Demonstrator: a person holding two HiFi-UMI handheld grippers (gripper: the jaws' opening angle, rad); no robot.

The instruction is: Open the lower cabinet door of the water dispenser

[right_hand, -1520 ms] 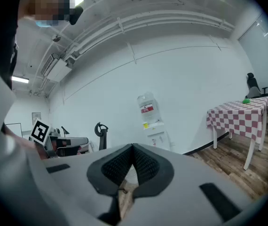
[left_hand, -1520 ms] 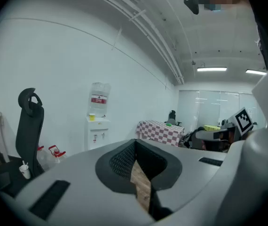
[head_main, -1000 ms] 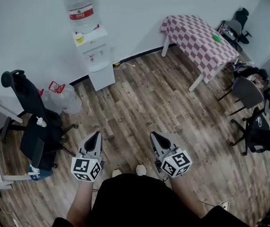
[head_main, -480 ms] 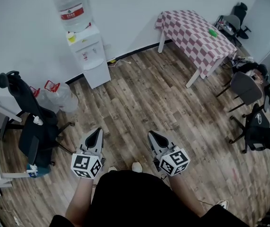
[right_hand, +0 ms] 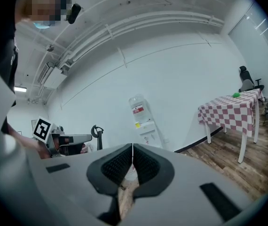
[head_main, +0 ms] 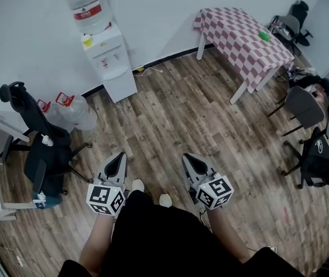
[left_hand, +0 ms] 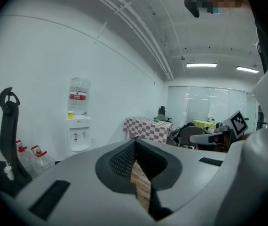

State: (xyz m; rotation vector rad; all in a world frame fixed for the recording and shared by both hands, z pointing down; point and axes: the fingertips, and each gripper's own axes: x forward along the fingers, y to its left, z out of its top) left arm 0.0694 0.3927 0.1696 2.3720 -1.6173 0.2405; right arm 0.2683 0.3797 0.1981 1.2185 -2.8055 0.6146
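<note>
Now both pairs of fingers are clenched on nothing: the left gripper (head_main: pixel 119 159) and the right gripper (head_main: pixel 191 160) ride side by side, low over the wood floor (head_main: pixel 176 120). Since a second ago the person's shoes (head_main: pixel 164 200) have stepped and the view has shifted slightly. The water dispenser (head_main: pixel 109 53) still stands well ahead of the fingertips, slightly left, against the wall (head_main: pixel 164 16). Its lower cabinet door (head_main: pixel 122 86) looks shut and untouched, so I judge the approach barely begun.
</note>
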